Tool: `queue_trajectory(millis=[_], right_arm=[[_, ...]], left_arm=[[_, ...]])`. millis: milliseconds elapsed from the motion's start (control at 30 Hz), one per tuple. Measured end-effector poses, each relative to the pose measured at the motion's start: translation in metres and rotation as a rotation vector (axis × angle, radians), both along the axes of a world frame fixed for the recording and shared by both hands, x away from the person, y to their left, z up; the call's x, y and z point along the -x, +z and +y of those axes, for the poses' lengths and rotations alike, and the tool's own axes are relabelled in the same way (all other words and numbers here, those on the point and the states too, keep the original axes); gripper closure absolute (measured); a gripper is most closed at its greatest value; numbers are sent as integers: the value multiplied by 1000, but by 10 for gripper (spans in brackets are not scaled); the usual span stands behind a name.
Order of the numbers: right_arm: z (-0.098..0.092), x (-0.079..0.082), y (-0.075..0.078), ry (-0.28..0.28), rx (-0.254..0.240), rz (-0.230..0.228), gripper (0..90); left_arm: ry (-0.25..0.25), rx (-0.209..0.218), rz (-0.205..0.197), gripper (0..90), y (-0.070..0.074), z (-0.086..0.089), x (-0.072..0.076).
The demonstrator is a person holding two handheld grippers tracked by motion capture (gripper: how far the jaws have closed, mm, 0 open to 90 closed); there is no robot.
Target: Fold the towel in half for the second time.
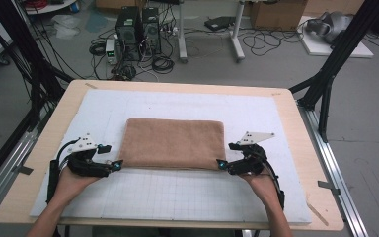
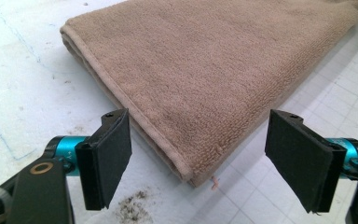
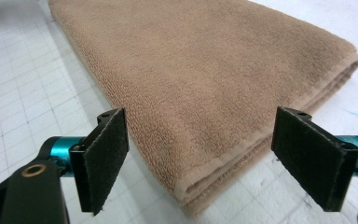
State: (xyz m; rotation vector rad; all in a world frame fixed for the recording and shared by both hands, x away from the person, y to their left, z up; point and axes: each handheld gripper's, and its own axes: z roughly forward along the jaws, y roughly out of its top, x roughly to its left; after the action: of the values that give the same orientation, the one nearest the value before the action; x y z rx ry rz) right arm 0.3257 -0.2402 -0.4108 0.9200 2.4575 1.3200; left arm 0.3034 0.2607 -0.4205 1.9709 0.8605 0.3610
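A tan towel (image 1: 173,142), folded into a flat rectangle, lies on the white gridded mat (image 1: 177,197). My left gripper (image 1: 114,166) sits at the towel's near left corner, and my right gripper (image 1: 223,164) at its near right corner. In the left gripper view the towel (image 2: 205,70) has its corner between the two black pads (image 2: 114,156), which stand wide apart and clear of the cloth. The right gripper view has the towel's (image 3: 205,79) layered corner between spread pads (image 3: 105,158) in the same way. Both grippers are open.
The mat covers a wooden table (image 1: 49,128) with black frame posts at either side. Computer towers (image 1: 138,29), cables and cardboard boxes stand on the floor beyond the far edge. A dark smudge (image 2: 133,205) marks the mat near the left gripper.
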Motion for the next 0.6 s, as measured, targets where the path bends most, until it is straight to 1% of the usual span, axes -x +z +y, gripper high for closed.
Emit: queue_trajectory(millis=[200,267,400,467,600], right_arm=[[-5,7,-1,-13,-14,-2,161],[-7,11,0,-19,-20,-2,151],[-12,21,0,-33,-22,-16,148],[-14,26,-1,-39,-26,-16,146],[-18,34,-3,-40,-21,-10,142]], left_arm=[[-1,1,-12,200,2,1,9],[4,-2,-9,182,2,1,12],[8,-9,-2,150,2,1,18],[8,-15,0,137,1,0,21],[9,-11,-2,123,2,0,27]])
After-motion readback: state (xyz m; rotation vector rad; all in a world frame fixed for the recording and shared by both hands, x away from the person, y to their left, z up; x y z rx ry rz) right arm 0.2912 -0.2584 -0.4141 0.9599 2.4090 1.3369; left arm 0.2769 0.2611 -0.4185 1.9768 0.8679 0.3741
